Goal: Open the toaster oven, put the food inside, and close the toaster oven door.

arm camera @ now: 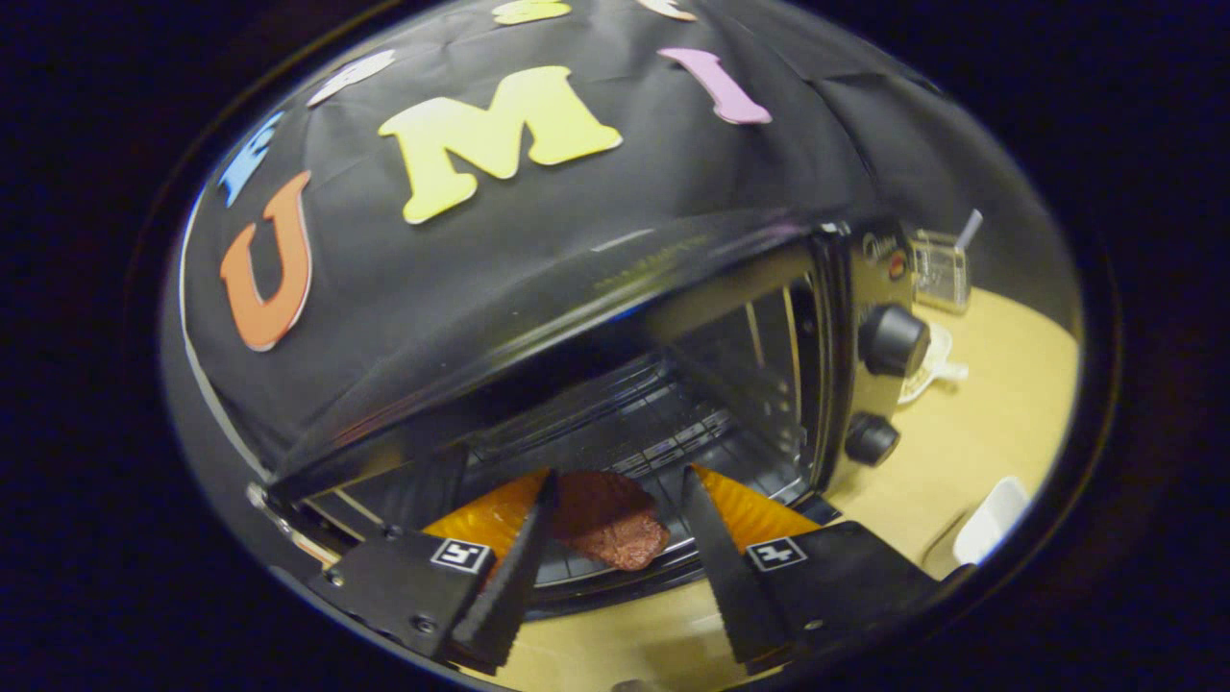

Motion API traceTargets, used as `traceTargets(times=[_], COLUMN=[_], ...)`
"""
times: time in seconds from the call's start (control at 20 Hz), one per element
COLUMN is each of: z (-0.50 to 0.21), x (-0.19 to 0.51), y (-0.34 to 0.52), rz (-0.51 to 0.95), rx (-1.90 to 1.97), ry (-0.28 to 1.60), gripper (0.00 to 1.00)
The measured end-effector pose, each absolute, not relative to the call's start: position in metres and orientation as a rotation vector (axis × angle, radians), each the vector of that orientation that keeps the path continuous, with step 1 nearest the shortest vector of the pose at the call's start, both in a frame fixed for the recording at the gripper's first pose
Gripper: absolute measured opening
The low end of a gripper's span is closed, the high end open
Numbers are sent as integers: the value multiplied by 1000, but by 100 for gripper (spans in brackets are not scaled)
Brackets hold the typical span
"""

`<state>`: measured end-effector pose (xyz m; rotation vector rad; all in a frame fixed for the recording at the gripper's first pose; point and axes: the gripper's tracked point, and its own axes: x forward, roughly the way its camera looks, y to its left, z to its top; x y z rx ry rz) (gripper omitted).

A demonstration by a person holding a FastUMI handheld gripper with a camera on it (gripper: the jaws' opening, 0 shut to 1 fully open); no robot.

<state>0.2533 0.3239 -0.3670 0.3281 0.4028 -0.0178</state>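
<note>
The gripper [620, 481] hangs just in front of the toaster oven [615, 384], its fingers [519, 553] spread wide and gripping nothing. Between the fingertips lies the food [607, 524] — a brown, meat-like piece — at the front of the wire rack [663, 442] inside the oven (an orange plate [485, 514] shows behind the fingers). Two knobs [892, 339] sit on the oven's right panel, above the wooden table [999, 413].

Gripper [620, 481] tilted, fingers [509, 577] spread apart, holding nothing
</note>
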Motion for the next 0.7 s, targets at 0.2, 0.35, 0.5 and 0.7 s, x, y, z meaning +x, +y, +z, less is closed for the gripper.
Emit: traceTargets(times=[0.2,0.35,0.5,0.7], z=[-360,-357,-345,-338], x=[231,209,187,148], y=[323,319,312,300], rz=[31,64,92,127], rx=[260,217,187,109], ry=[421,454,468,495], gripper=[94,95,95,95])
